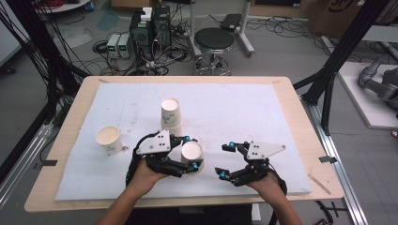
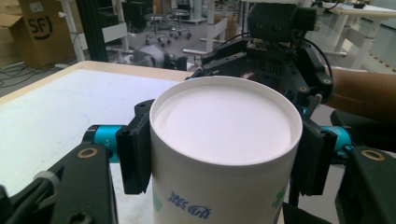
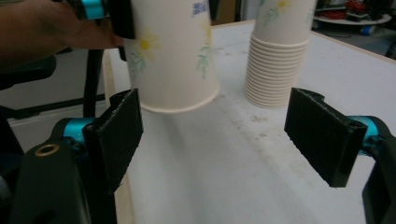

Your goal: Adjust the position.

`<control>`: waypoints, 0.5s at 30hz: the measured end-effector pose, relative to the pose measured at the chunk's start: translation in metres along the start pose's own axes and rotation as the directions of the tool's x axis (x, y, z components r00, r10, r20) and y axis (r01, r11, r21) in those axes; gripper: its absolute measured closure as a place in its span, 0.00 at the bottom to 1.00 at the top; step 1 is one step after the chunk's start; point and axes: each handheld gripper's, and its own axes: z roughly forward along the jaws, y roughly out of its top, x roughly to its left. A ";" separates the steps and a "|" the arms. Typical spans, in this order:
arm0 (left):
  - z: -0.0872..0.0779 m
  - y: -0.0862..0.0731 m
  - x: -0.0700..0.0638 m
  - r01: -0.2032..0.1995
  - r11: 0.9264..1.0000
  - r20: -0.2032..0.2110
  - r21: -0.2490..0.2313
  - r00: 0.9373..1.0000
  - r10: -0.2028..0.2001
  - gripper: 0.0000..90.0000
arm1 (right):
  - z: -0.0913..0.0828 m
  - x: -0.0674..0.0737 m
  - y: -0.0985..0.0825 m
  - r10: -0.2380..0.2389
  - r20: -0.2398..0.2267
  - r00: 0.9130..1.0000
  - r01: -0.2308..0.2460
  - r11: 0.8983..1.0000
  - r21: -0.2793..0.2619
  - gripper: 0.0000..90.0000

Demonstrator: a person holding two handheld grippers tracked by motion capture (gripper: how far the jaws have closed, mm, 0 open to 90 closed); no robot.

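Paper cup, upside down w/ its white base facing up, sits clamped in my left gripper near the front edge of the white foam mat. In the left gripper view the two black pads press on opposite sides of the cup just under its base rim, blue print showing on the wall below. From the right gripper view the cup's mouth edge hangs tilted and clear of the mat surface, so it's held off the mat, not resting.

My right gripper is just beside it to the right, jaws spread wide w/ nothing between them; the pads frame bare mat.

Stack of nested cups stands inverted behind the held cup, towards mat centre, close but apart from it as far as I can tell; its ribbed rims show well from the right gripper view. One more single cup stands mouth-up to the left, well apart from the left hand. Mat lies on a wooden table.
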 end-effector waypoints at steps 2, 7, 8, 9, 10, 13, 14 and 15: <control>0.001 0.001 0.000 0.003 1.000 0.002 -0.006 1.000 -0.003 0.38 | 0.005 0.003 0.003 -0.012 -0.021 1.000 0.012 1.000 0.011 0.22; 0.005 0.000 0.000 0.005 1.000 0.014 0.003 1.000 -0.005 0.38 | 0.012 0.004 0.005 -0.013 -0.051 0.999 0.013 1.000 0.013 0.22; 0.006 0.000 0.000 0.006 1.000 0.017 0.002 1.000 -0.006 0.38 | 0.013 0.004 0.005 -0.014 -0.055 0.998 0.014 1.000 0.010 0.22; 0.006 0.000 0.000 0.002 1.000 0.022 0.005 1.000 -0.002 0.39 | 0.014 0.004 0.006 -0.016 -0.063 0.998 0.016 1.000 0.007 0.22; 0.007 0.000 -0.001 0.004 1.000 0.027 0.003 1.000 -0.004 0.39 | 0.016 0.004 0.006 -0.019 -0.070 0.997 0.020 1.000 0.005 0.22; 0.010 0.000 -0.001 0.002 1.000 0.046 0.001 0.999 -0.002 0.39 | 0.020 0.005 0.007 -0.021 -0.098 0.995 0.022 1.000 0.006 0.22; 0.011 0.000 -0.002 0.002 1.000 0.050 0.002 0.999 -0.002 0.39 | 0.021 0.006 0.007 -0.021 -0.103 0.994 0.022 1.000 0.010 0.22; 0.011 0.000 -0.002 -0.002 1.000 0.055 0.003 0.999 0.002 0.39 | 0.022 0.006 0.007 -0.025 -0.108 0.994 0.027 1.000 0.010 0.22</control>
